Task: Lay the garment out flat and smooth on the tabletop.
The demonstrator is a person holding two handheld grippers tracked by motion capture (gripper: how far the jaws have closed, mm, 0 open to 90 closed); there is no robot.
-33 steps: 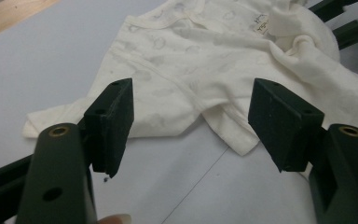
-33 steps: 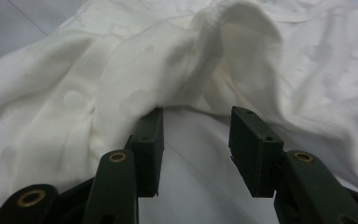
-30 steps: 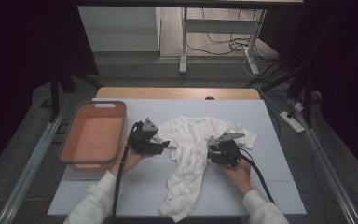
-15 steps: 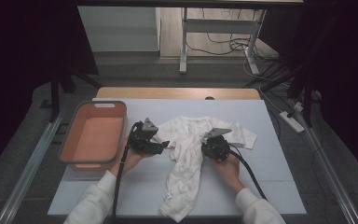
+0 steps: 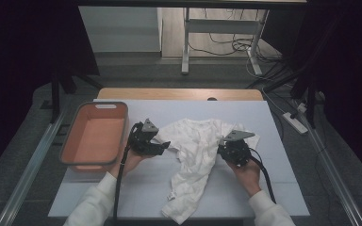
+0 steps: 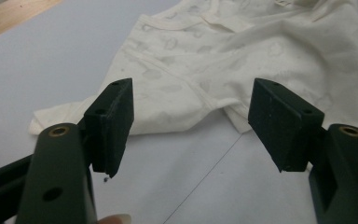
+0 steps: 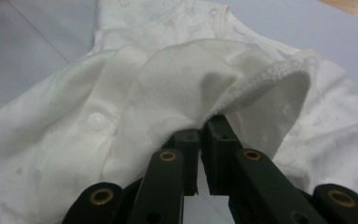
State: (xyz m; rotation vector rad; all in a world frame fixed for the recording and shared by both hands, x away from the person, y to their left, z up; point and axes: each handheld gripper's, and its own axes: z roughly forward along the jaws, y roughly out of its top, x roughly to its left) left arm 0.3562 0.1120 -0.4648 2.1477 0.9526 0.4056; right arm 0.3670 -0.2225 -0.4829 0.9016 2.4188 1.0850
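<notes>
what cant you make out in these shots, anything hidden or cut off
- White garment: its lower end is cut off by the bottom edge in the high view.
- Right gripper: raised cloth covers its tips in its own view.
- Orange basket: the near inside wall is hidden by its rim.

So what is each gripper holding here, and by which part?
The right gripper is shut on the white garment, pinching a fold of its edge. The left gripper is open and holds nothing.
</notes>
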